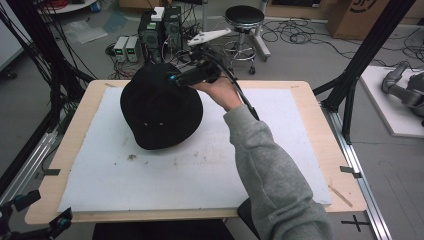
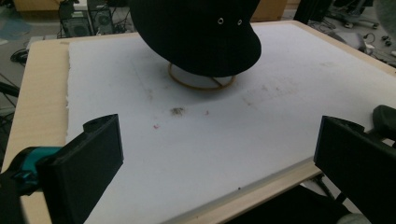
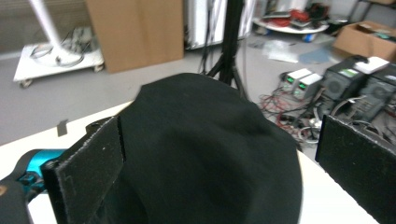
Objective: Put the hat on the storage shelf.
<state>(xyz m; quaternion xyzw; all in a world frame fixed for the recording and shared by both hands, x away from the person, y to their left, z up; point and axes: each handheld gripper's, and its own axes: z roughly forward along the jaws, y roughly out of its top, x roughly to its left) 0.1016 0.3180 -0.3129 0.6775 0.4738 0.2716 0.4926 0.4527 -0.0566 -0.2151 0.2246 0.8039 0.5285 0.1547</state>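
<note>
Right gripper [image 3: 219, 163]: both black jaws stand wide apart, released, with the black hat [image 3: 210, 158] bulging up between and just beyond them. Whether either pad touches the cloth cannot be told — the left-hand jaw in the right gripper view sits right against the hat's edge, the other jaw stands clear of it.

Left gripper [image 2: 219, 154]: jaws likewise spread, nothing between them but bare white mat [image 2: 261, 140]. The hat [image 2: 196, 32] lies well beyond them, toward the far part of the mat.

High view: the right gripper [image 1: 176, 78] is held at the far top of the hat [image 1: 160, 107], the person's right hand [image 1: 220, 90] wrapped on its handle, grey sleeve [image 1: 275, 170] running down to the bottom edge. The hat sits on the left-centre of the mat [image 1: 280, 165], which covers most of the wooden table [image 1: 310, 107]. The left gripper [image 1: 62, 220] pokes in low at the near-left corner, off the mat.

View differences: the left gripper view looks under the brim and shows a thin tan ring [image 2: 201, 84] on the mat beneath the hat, the hat raised above it — the high view gives just a dark dome. Two small metal eyelets [image 2: 229, 21] show clearly there, faintly from above. The right gripper view shows the floor behind: a cardboard sheet [image 3: 135, 30], a black stand [image 3: 231, 42], computer boxes [image 3: 355, 79] with cables. The high view adds a stool [image 1: 244, 22].
</note>
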